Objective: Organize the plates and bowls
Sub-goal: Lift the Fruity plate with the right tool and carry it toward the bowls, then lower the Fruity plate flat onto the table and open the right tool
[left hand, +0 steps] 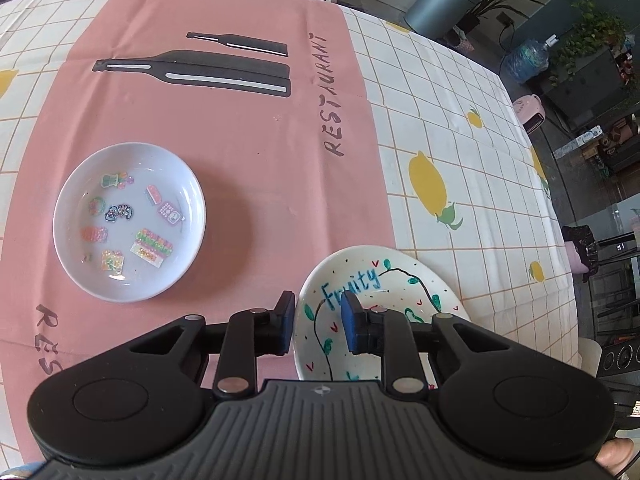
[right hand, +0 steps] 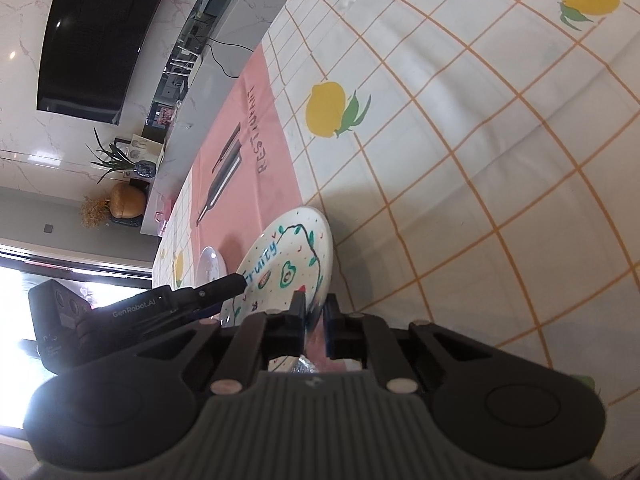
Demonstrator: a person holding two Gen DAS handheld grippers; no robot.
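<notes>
At the near right of the tabletop [left hand: 460, 80], the "Fruity" plate [left hand: 384, 280] has its rim between the narrowly parted fingers of both the left gripper [left hand: 316, 322] and right gripper [right hand: 314, 314]. Whether either truly pinches it, I cannot tell. To its left, on the pink mat [left hand: 260, 128], sits the sticker plate [left hand: 130, 222], well apart.

The white round "Fruity" painted bowl [left hand: 400, 280] looks like glossy glazed ceramic, as does the pale round sticker-dotted plate [left hand: 130, 222]. The pink printed cloth [left hand: 260, 160] is matt, faintly creased. The black left tool [left hand: 316, 326] is matt plastic.

A home living-dining room: wall television [right hand: 92, 40], lemon-print tablecloth [left hand: 440, 128], houseplants [left hand: 588, 36].
</notes>
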